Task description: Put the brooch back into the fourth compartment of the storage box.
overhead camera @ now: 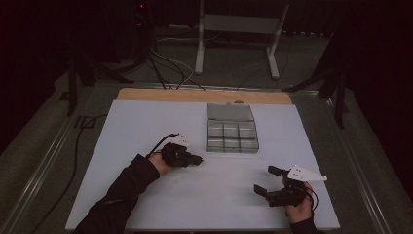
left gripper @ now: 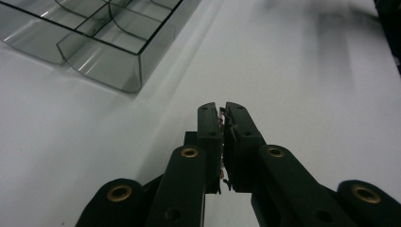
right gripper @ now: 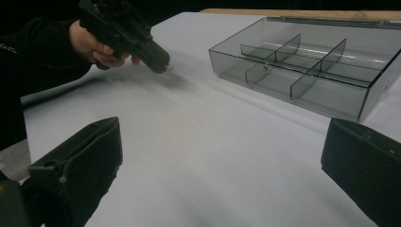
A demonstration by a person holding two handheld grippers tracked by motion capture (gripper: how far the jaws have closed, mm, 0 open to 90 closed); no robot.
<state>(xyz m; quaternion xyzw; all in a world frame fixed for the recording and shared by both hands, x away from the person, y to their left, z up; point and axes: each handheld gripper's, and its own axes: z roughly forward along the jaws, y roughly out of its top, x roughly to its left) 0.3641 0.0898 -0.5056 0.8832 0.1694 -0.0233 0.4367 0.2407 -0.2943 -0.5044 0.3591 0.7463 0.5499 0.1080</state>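
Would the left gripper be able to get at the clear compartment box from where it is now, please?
Probably yes. The left gripper sits just left of the clear compartment box, with bare white table between them and nothing in the way. Its jaws are shut, though, so they would need opening before gripping the box wall.

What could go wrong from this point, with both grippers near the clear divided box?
1. The left gripper is shut on something tiny; it could slip out unnoticed on the white table.
2. The clear compartment box is light-looking and see-through, so a jaw might nudge it or misjudge a divider.
3. The open right gripper grips nothing, so the box is unsteadied.
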